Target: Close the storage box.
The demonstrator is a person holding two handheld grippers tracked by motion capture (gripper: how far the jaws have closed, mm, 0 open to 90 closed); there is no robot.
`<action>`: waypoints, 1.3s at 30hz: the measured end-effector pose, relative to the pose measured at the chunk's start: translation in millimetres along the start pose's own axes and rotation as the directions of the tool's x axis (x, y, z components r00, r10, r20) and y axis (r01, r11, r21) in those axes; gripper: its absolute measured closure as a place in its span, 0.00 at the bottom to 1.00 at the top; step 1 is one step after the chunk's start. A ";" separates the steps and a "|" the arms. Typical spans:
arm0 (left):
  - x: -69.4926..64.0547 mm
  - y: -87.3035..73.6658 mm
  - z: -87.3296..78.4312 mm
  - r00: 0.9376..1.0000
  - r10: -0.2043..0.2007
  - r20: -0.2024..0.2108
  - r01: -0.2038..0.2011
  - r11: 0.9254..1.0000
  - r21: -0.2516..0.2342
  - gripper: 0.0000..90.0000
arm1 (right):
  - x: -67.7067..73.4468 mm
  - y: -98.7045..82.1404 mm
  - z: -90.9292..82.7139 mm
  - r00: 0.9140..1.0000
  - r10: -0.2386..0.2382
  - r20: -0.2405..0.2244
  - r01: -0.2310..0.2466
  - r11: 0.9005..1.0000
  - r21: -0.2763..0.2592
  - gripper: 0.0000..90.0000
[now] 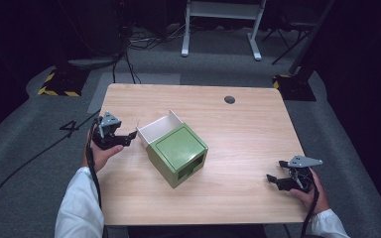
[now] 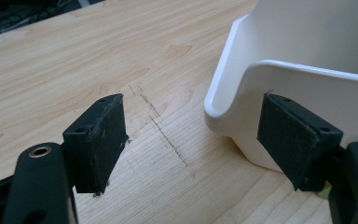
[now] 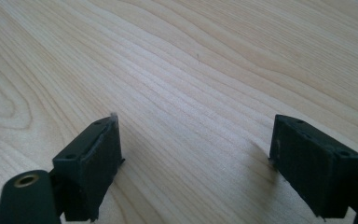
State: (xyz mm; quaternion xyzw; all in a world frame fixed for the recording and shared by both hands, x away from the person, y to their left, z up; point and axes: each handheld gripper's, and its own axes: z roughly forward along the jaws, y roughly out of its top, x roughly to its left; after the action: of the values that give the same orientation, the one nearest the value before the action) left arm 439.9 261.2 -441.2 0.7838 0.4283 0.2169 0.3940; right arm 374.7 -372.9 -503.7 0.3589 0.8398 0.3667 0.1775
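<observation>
A green box (image 1: 178,153) sits left of the table's middle, with its white drawer (image 1: 159,127) pulled out toward the back left and nothing visible inside. My left gripper (image 1: 130,138) is open just left of the drawer. In the left gripper view the drawer's rounded corner (image 2: 242,98) reaches into the gap of the left gripper (image 2: 193,100), close to the right-hand jaw. I cannot tell if they touch. My right gripper (image 1: 275,170) is open near the front right edge, well away from the box. The right gripper (image 3: 195,120) has bare wood between its jaws.
The wooden table (image 1: 248,129) has a round cable hole (image 1: 229,99) near its back edge. Behind the table, a white metal frame (image 1: 221,29) and cables stand on the grey floor. Faint pencil marks (image 2: 163,130) cross the wood under the left gripper.
</observation>
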 end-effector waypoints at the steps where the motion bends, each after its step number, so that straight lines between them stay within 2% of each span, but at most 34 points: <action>1: 0.8 0.1 1.1 1.000 -0.001 0.002 0.001 1.000 0.000 0.26 | -0.1 0.0 0.0 1.000 0.000 0.000 0.000 1.000 0.000 0.18; 9: -0.6 4.9 4.9 0.999 -0.002 0.034 0.003 1.000 -0.018 0.26 | -0.1 0.0 0.0 1.000 0.000 0.000 0.000 1.000 0.000 0.18; 11: -1.1 6.3 6.1 0.998 0.008 0.055 -0.007 1.000 -0.018 0.26 | 0.0 0.0 0.0 1.000 0.000 0.000 0.000 1.000 0.000 0.18; 12: -1.3 6.9 7.2 0.999 0.010 0.051 -0.009 1.000 -0.024 0.26 | 0.0 0.0 0.0 1.000 -0.001 0.000 0.001 1.000 0.000 0.18; 15: 1.8 8.0 9.4 1.000 0.021 0.020 -0.021 1.000 -0.007 0.26 | 0.0 0.0 0.0 1.000 -0.001 0.000 0.001 1.000 0.000 0.18; 18: 10.4 6.4 11.1 1.000 -0.026 -0.012 0.026 1.000 -0.013 0.26 | 0.1 0.0 0.0 1.000 -0.002 0.001 0.002 1.000 0.000 0.18; 21: 17.4 6.1 15.0 0.997 -0.042 -0.062 0.041 0.999 -0.012 0.26 | 0.0 0.0 0.0 1.000 -0.001 0.000 0.001 1.000 0.000 0.18; 24: 21.2 8.2 21.0 0.995 -0.060 -0.084 0.059 0.998 -0.013 0.26 | 0.1 0.0 0.0 1.000 -0.001 0.001 0.001 1.000 0.000 0.18; 26: 22.1 10.4 24.7 0.994 -0.070 -0.080 0.069 0.997 -0.015 0.26 | 0.0 0.0 0.0 1.000 -0.001 0.000 0.001 1.000 0.000 0.18; 32: 19.4 17.5 35.2 0.998 -0.047 -0.052 0.047 0.999 0.000 0.26 | 0.0 0.0 0.0 1.000 -0.001 0.000 0.001 1.000 0.000 0.18; 33: 18.9 17.9 36.3 0.998 -0.045 -0.045 0.045 0.999 0.000 0.30 | 0.0 0.0 0.0 1.000 -0.001 0.001 0.001 1.000 0.000 0.18; 34: 18.7 18.0 36.4 0.998 -0.043 -0.042 0.043 0.999 0.001 0.30 | 0.0 0.0 0.0 1.000 -0.001 0.001 0.001 1.000 0.000 0.18; 39: 18.6 15.8 34.1 0.999 -0.034 0.024 0.033 0.999 0.009 0.30 | 0.0 0.0 0.0 1.000 -0.001 0.001 0.001 1.000 -0.001 0.18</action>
State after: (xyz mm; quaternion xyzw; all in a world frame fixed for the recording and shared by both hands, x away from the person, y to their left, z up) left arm 480.9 257.1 -448.8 0.7806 0.4376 0.1992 0.3994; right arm 374.7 -372.8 -503.7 0.3584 0.8399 0.3667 0.1781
